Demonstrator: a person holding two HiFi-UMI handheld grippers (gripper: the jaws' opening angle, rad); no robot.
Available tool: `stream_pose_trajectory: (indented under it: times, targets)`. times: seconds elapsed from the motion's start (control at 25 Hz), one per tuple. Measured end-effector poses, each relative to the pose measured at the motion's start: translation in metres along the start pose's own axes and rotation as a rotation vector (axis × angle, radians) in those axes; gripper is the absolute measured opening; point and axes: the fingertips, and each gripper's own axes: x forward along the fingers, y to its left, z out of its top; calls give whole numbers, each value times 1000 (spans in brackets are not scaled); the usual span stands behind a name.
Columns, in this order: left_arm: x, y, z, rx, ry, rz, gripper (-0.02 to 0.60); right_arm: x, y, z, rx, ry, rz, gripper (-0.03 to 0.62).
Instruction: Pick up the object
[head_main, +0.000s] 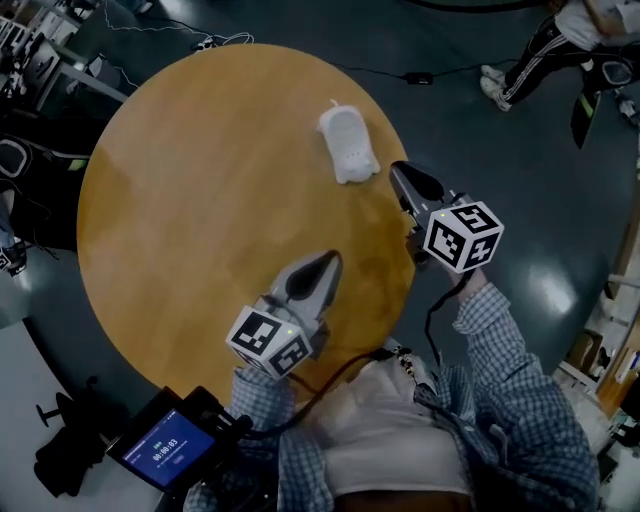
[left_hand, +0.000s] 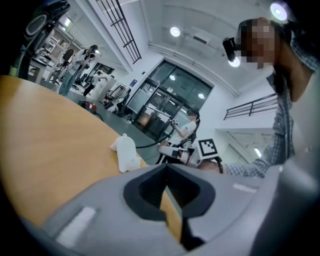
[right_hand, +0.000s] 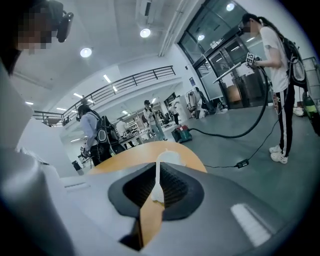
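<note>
The white pouch-like object (head_main: 346, 146) lies on the round table (head_main: 200, 200) just ahead of the right tongs (head_main: 400, 172) and slightly to their left. Its long axis runs roughly away from them, near end close to the tips. These jaws seem parted by a mere sliver, gripping nothing. The left tongs (head_main: 333, 260), clenched and empty, sit well behind, so the right hand is nearer.

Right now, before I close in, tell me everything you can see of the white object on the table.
The white object is small, plain and matte, like a soft pouch or squat bottle; its material cannot be told. It narrows to a little nub at the far end and widens toward the person. It lies flat on the round wooden table, near the table's right edge, just ahead of the right gripper. Only the table touches it; the left gripper is well clear.
</note>
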Motion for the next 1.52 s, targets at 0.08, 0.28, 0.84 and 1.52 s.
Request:
stream_pose_trajectory:
  times: [0.08, 0.28, 0.84, 1.52]
  targets:
    - [1, 0, -1, -16, -2, 10, 3, 13, -3, -2, 1, 36, 22, 45]
    - [-2, 4, 3, -53, 20, 69, 3, 40, -16, -16, -9, 135, 39, 126]
    - [-8, 10, -5, -76, -13, 124, 3, 76, -31, -40, 12, 319, 115, 179]
    - [-15, 21, 8, -82, -23, 165, 3, 83, -17, -29, 184, 208, 202, 101]
